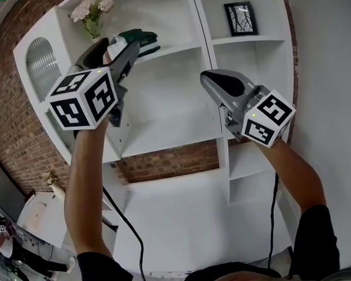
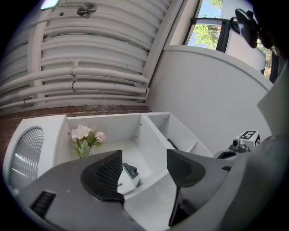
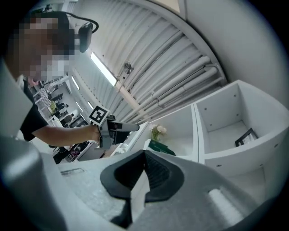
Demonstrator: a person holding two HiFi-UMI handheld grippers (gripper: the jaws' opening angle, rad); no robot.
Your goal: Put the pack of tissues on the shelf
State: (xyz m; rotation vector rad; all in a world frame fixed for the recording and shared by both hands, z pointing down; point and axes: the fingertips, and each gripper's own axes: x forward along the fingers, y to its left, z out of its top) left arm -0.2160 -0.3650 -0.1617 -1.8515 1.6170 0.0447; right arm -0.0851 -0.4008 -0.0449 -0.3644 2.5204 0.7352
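The pack of tissues (image 1: pixel 136 42), dark green and white, lies on the top left board of the white shelf unit (image 1: pixel 176 49), beside a vase of pale flowers (image 1: pixel 92 12). My left gripper (image 1: pixel 115 51) is raised close in front of it. In the left gripper view the left gripper (image 2: pixel 143 155) stands open; the pack (image 2: pixel 128 173) shows on the shelf beyond the gap, untouched by the pads. My right gripper (image 1: pixel 207 78) hangs lower, before the middle shelves. In its own view the right gripper (image 3: pixel 144 155) is shut with nothing in it, and the pack (image 3: pixel 160 147) shows far off.
A framed picture (image 1: pixel 240 18) leans in the top right compartment. The unit stands against a brick wall (image 1: pixel 17 133), with an arched ribbed panel (image 1: pixel 42 62) on its left side. Lower shelves (image 1: pixel 169 137) hold nothing. A cable (image 1: pixel 127 227) hangs from my left arm.
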